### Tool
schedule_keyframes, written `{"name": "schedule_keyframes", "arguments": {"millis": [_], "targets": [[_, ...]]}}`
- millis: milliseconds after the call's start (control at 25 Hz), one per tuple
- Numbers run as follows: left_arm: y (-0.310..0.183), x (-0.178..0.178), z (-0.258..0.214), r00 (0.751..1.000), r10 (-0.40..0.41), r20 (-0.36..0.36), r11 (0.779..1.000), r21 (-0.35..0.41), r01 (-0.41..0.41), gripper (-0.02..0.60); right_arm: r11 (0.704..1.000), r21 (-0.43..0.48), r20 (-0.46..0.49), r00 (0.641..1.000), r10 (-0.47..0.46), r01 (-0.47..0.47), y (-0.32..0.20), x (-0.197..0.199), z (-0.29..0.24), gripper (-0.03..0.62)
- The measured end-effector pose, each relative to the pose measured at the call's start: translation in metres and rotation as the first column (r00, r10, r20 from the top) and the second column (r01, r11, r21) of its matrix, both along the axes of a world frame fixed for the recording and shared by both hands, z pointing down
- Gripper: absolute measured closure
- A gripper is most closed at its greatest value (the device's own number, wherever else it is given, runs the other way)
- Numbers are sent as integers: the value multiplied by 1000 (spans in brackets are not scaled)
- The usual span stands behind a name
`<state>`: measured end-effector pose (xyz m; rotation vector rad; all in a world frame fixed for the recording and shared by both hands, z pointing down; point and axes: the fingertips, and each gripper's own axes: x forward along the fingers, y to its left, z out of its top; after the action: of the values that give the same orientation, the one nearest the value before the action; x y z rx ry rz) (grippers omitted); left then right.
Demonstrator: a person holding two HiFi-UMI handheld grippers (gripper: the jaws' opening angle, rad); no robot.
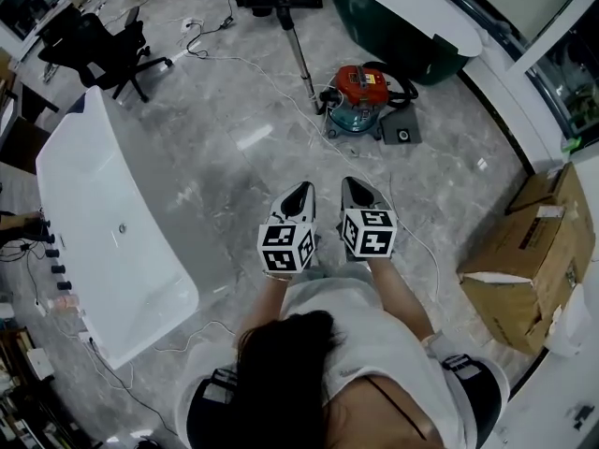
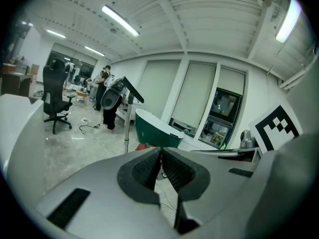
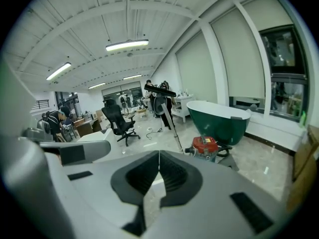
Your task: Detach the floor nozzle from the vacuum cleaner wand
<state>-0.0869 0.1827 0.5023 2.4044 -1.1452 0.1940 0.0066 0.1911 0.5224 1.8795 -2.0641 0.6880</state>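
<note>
Hand-held grippers, left and right, closed; wand near-upright, floor nozzle topmost

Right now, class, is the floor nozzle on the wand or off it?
On: the floor nozzle sits joined to the top of the wand, which stands beside the vacuum cleaner.

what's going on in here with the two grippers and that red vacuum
A person holds a gripper in each hand. The left gripper and right gripper are both shut with nothing between the jaws. The red vacuum cleaner sits on the floor ahead, well apart from them. Its wand angles away, and the floor nozzle appears to be on its far end. Neither gripper touches any of it, so the detaching has not begun.
</note>
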Motion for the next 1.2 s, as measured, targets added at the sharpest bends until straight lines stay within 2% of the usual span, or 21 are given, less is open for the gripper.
{"name": "schedule_keyframes", "arguments": {"millis": [200,360,600,800,1200], "targets": [[-8,-6,-7,1000,-23,-11,999,30,23,568,1000,-1,14,1000,25,-25,-3,0,-1,579],[-13,-7,-7,1000,-22,-8,999,25,22,568,999,0,11,999,35,-35,-5,1,0,579],[-18,-11,-13,999,-48,-3,996,71,48,568,998,50,-45,998,49,-47,-9,2,-10,579],[-21,-8,-10,999,-46,11,998,49,45,568,997,78,-142,989,29,-18,-9,-1,-19,579],[-24,-11,-12,998,-68,13,996,52,67,568,998,56,-91,996,19,-14,-11,-4,-13,579]]}}
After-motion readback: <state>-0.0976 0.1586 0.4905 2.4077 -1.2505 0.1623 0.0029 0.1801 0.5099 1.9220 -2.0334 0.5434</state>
